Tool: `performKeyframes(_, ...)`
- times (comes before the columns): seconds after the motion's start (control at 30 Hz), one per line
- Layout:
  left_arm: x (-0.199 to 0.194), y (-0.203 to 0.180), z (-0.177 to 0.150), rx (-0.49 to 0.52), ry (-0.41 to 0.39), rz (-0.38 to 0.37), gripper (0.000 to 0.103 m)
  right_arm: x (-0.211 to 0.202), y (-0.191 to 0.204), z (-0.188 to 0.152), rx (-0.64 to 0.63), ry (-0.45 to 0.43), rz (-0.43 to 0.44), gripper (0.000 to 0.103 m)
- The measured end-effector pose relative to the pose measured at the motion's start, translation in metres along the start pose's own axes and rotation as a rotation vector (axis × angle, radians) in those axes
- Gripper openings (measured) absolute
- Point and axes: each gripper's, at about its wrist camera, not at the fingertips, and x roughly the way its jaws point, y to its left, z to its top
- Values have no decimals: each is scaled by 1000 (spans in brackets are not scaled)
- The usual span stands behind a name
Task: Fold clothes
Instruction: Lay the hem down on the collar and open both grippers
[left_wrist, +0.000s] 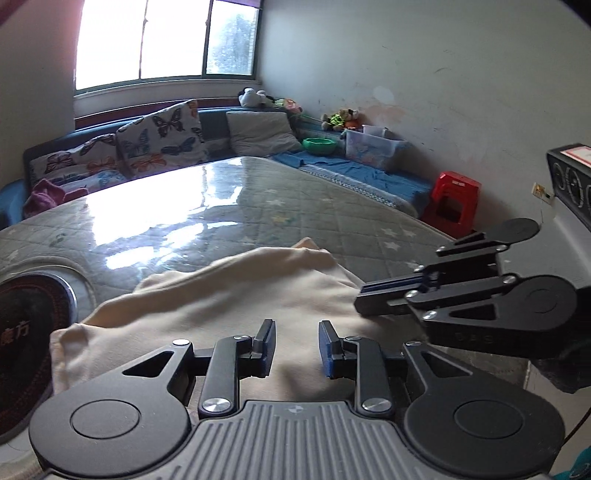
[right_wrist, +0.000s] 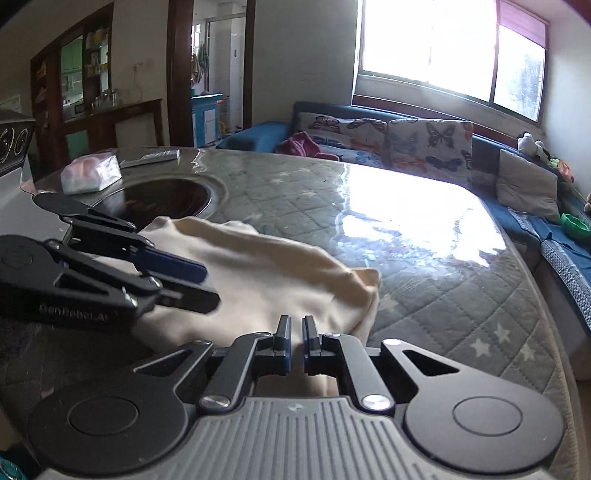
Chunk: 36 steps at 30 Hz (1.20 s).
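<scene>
- Daylight from a wide window (left_wrist: 166, 40) glares off the table (left_wrist: 280, 206), which is covered with a grey quilted cloth printed with pale stars under a glossy clear sheet.
- Set into the table near its left edge is a round dark hob (right_wrist: 166, 195) with a metal rim.
- By the far left corner of the table lie a white plastic-wrapped packet (right_wrist: 90, 173) and a flat grey object (right_wrist: 149, 157), the two just beside each other.
- A cream garment (left_wrist: 229, 295) lies rumpled on the near part of the table, close to the front edge, partly folded over on itself.
- The left hand-held gripper (left_wrist: 297, 347) hangs over the garment with its jaws apart; nothing is between the blue pads.
- The right hand-held gripper (right_wrist: 294, 341) is at the garment's near right side with its jaws drawn together; whether any cloth is pinched between them I cannot tell.
- Beyond the far edge of the table runs a blue sofa (right_wrist: 491, 147) with butterfly-print cushions (left_wrist: 162, 136), a plain grey cushion (left_wrist: 260, 131) and a heap of magenta cloth (right_wrist: 299, 144).
- Soft toys (left_wrist: 340, 120), a green bowl (left_wrist: 319, 146) and a clear storage box (left_wrist: 373, 147) sit along the sofa by the marked white wall.
- A red plastic stool (left_wrist: 452, 203) stands on the floor beyond the table's right edge.
- Dark wooden shelving (right_wrist: 85, 74) and an open doorway (right_wrist: 216, 70) show past the table's left side.
</scene>
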Motion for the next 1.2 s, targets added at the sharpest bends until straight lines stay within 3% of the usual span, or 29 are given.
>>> performKeyframes(0.37, 2, -10, -17, 21, 14, 5, 28, 1, -2, -20, 41, -17, -11, 5)
performKeyframes(0.8, -23, 0, -22, -57, -22, 48, 28, -7, 17, -16, -10, -19, 33, 7)
performKeyframes(1.03, -48, 27, -26, -141, -52, 140, 28, -9, 26, -4, -41, -44, 66, 7)
performKeyframes(1.2, -58, 49, -37, -206, -40, 191, 28, 3, 33, -7, -57, -14, 81, 8)
